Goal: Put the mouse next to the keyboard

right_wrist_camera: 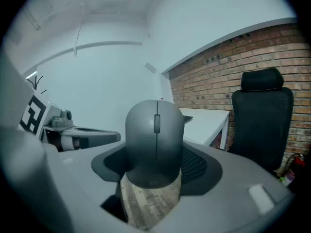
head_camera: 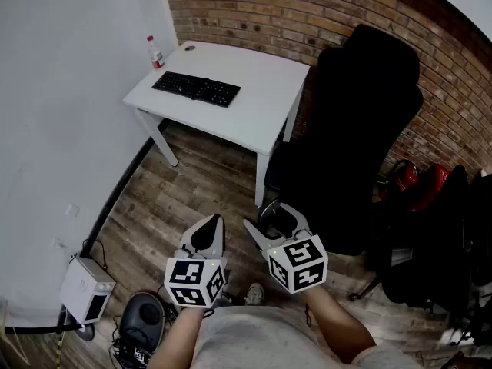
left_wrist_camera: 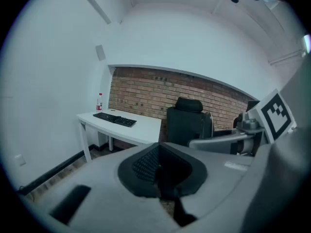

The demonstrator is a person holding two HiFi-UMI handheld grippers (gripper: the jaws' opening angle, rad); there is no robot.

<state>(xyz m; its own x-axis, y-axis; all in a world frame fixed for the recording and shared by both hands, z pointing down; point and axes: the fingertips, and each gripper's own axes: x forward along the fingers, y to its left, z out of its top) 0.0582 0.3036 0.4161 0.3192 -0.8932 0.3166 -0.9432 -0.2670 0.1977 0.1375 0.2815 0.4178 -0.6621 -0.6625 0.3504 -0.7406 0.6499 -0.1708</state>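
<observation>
A dark grey mouse (right_wrist_camera: 155, 147) hangs in the air between the pads of my right gripper (right_wrist_camera: 155, 176), which is shut on it well above the wooden floor. In the head view the right gripper (head_camera: 273, 223) is low and centre, far from the white table (head_camera: 261, 118). The black keyboard (head_camera: 196, 88) lies on the table's left part; it also shows in the left gripper view as the keyboard (left_wrist_camera: 115, 119). My left gripper (head_camera: 212, 227) is beside the right one, jaws together and nothing in them; its dark pads (left_wrist_camera: 146, 165) meet.
A black office chair (head_camera: 361, 129) stands right of the table, between me and the brick wall. A red-capped bottle (head_camera: 155, 52) stands at the table's far left corner. A white box (head_camera: 86, 289), cables and a dark device (head_camera: 142, 317) lie on the floor at left. Bags (head_camera: 430, 229) sit at right.
</observation>
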